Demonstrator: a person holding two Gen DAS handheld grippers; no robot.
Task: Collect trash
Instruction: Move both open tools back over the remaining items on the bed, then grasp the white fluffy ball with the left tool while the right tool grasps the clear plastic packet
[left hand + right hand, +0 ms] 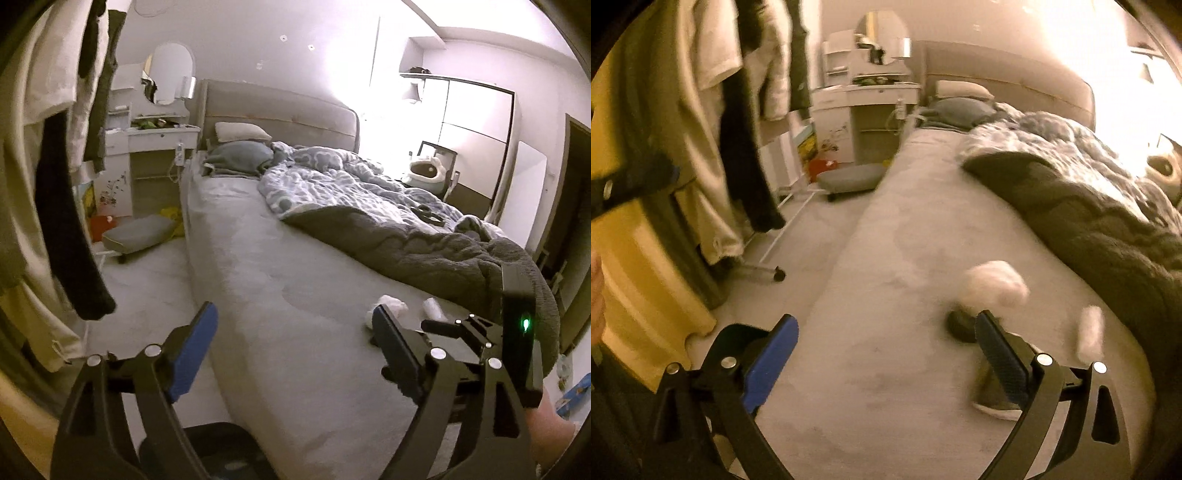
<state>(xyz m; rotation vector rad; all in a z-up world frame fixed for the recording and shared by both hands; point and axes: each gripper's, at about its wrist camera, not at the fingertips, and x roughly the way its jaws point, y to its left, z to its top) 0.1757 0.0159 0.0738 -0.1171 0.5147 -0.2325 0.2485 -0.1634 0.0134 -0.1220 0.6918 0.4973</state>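
Observation:
A crumpled white tissue lies on the grey bed sheet near the foot of the bed. A smaller white wad rests just right of it, beside the dark duvet. In the right wrist view a small dark round thing sits right by the tissue. My left gripper is open over the bed's edge, nothing between its blue pads, and the tissue shows just past its right fingertip. My right gripper is open and empty too, short of the tissue; its black body appears at right in the left wrist view.
A rumpled blue and dark duvet covers the bed's right half. Hanging clothes on a rack crowd the left. A grey footstool and a white dressing table stand beyond, on the floor strip beside the bed. A dark object lies below the left gripper.

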